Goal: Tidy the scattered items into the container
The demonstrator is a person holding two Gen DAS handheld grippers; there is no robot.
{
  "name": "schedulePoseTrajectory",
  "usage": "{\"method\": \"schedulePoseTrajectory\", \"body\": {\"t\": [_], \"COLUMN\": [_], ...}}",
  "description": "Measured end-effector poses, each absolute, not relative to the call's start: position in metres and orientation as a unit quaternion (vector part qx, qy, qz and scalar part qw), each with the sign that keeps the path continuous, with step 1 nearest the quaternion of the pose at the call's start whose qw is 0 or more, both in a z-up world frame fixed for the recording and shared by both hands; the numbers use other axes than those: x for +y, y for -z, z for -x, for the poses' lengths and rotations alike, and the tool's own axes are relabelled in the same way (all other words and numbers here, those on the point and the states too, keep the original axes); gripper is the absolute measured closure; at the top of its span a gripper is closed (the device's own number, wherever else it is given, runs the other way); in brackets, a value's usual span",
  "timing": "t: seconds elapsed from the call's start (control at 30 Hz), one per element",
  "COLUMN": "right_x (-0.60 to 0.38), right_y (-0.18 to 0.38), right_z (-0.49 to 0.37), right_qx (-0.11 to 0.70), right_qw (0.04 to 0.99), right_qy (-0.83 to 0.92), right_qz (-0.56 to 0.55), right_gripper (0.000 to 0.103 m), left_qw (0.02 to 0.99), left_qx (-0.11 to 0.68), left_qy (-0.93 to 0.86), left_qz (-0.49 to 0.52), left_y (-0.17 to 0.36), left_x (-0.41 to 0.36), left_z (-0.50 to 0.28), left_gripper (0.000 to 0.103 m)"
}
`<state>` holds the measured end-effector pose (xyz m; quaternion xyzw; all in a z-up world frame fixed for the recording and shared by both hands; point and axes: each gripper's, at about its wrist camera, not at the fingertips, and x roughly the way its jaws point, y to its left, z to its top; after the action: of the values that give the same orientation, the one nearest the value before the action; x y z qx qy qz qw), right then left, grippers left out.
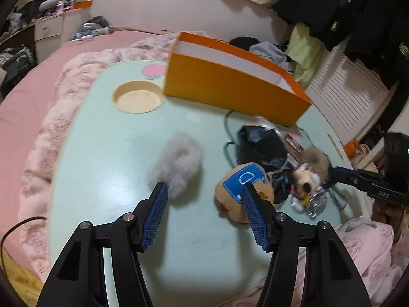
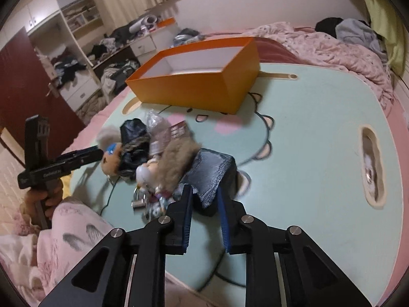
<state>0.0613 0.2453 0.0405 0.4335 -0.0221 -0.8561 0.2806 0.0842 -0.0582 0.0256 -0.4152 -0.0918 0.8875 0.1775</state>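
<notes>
Two hand-held grippers work over a pale green table set on a pink bed. An orange box (image 1: pixel 230 87) stands at the far side of the table, open at the top and apparently empty, so it seems to be the container waiting for the clutter.

Left gripper (image 1: pixel 204 192): its jaws are spread wide and hold nothing. It hovers low over the table, with a grey fluffy item (image 1: pixel 179 163) by its left finger and a tan plush with a blue patch (image 1: pixel 242 186) by its right finger. Which one it means to take I cannot tell; nothing sits squarely between the pads.

Right gripper (image 2: pixel 204 192): its jaws are narrowed around the near corner of a dark blue-grey block (image 2: pixel 212 176) at the right edge of the pile. The pads look close to its sides, but blur hides whether they press it, so I cannot say it is gripped.

Most clutter lies in one heap (image 2: pixel 153 151) near the middle of the table, well short of the box: black plastic bag, clear wrapper, furry toys, small metal pieces. A round recess (image 1: pixel 138 97) sits left of the box.
</notes>
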Motion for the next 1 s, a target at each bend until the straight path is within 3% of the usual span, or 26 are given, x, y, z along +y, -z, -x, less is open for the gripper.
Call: {"method": "schedulePoseTrajectory", "body": {"t": [0.2, 0.4, 0.67, 0.8, 1.0], "right_x": [0.227, 0.205, 0.145, 0.147, 0.173], "right_y": [-0.052, -0.111, -0.102, -0.08, -0.079], "right_z": [-0.037, 0.005, 0.061, 0.065, 0.081], "right_qx": [0.028, 0.025, 0.051, 0.08, 0.084], "right_qw": [0.272, 0.259, 0.291, 0.31, 0.299], "right_qy": [0.865, 0.884, 0.858, 0.838, 0.841], "right_qz": [-0.42, -0.389, -0.42, -0.441, -0.444], "right_gripper": [0.083, 0.06, 0.06, 0.06, 0.06], "left_qw": [0.223, 0.253, 0.195, 0.171, 0.216], "left_qx": [-0.079, -0.072, -0.1, -0.133, -0.166], "left_qy": [-0.872, -0.88, -0.911, -0.907, -0.877], "left_qz": [0.429, 0.395, 0.349, 0.361, 0.396], "left_y": [-0.03, -0.061, -0.102, -0.092, -0.065], "left_x": [-0.035, -0.041, -0.075, -0.09, -0.074], "left_z": [-0.074, -0.071, -0.014, 0.025, 0.039], "left_gripper": [0.042, 0.042, 0.042, 0.042, 0.042]}}
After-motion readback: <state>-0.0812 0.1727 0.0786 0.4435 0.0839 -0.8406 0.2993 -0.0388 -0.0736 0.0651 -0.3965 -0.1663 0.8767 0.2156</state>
